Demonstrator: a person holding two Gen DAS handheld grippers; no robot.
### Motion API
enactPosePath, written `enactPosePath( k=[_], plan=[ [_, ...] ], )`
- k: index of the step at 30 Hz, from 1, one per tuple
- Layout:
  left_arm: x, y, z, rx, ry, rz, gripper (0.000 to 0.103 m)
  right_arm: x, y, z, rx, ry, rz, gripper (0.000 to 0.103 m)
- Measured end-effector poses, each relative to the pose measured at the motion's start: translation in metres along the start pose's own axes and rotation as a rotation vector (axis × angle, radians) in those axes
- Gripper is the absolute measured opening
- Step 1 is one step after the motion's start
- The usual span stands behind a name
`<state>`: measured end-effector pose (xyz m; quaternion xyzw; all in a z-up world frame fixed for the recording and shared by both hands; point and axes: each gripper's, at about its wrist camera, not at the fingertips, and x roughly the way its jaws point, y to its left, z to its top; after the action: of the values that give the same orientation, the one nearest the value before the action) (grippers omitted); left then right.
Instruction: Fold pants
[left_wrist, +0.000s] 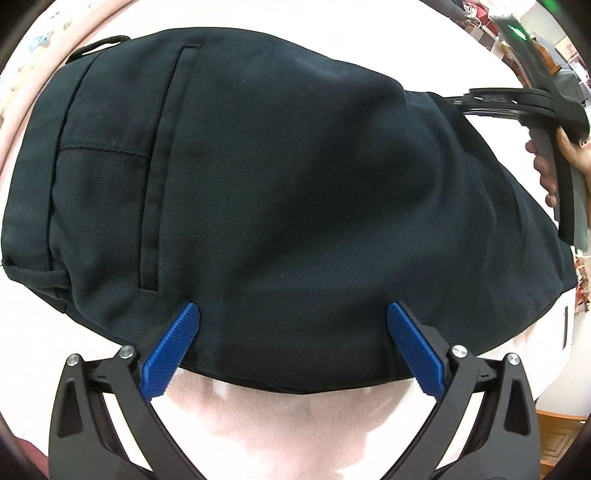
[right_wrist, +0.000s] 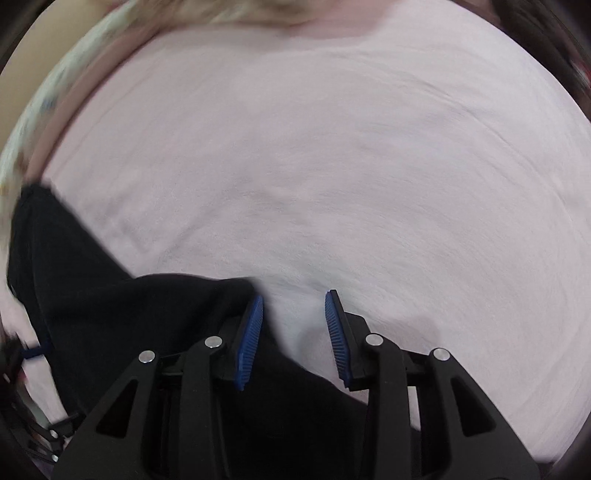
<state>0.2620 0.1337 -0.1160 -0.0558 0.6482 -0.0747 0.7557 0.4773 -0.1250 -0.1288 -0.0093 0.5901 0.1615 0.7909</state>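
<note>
The dark navy pants lie folded into a compact bundle on the pink blanket, waistband and a welt pocket to the left. My left gripper is open, its blue pads resting over the near folded edge, holding nothing. The right gripper shows in the left wrist view, at the bundle's far right corner, held by a hand. In the right wrist view the right gripper is open just past the edge of the pants, with blanket between its tips.
The pink blanket covers the surface all around. A patterned strip runs along the far left. Room clutter and a wooden floor show beyond the right edge.
</note>
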Motion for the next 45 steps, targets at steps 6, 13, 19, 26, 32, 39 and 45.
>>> enactPosePath(
  k=[6, 13, 19, 26, 32, 39, 45],
  plan=[
    [-0.035, 0.026, 0.005, -0.137, -0.078, -0.102, 0.101, -0.055, -0.036, -0.053, 0.057, -0.09, 0.216, 0.039],
    [-0.047, 0.011, 0.059, -0.091, -0.183, -0.14, 0.101, -0.034, 0.017, -0.07, -0.05, -0.026, 0.291, 0.039],
    [-0.021, 0.033, 0.095, -0.164, -0.133, -0.059, 0.1, -0.007, -0.055, -0.093, 0.333, 0.032, 0.221, 0.013],
    [-0.037, 0.046, 0.093, -0.173, -0.187, -0.069, 0.101, -0.045, -0.071, -0.102, 0.383, -0.094, 0.154, 0.084],
    [-0.039, 0.07, 0.086, -0.296, -0.149, -0.081, 0.101, -0.067, -0.13, -0.148, 0.689, -0.129, 0.166, 0.07],
    [-0.055, 0.015, 0.037, -0.328, -0.103, -0.158, 0.101, -0.158, -0.222, -0.284, 1.081, -0.342, 0.05, 0.073],
    [-0.053, -0.047, -0.027, -0.367, -0.011, -0.214, 0.101, -0.186, -0.314, -0.421, 1.502, -0.487, -0.005, 0.074]
  ],
)
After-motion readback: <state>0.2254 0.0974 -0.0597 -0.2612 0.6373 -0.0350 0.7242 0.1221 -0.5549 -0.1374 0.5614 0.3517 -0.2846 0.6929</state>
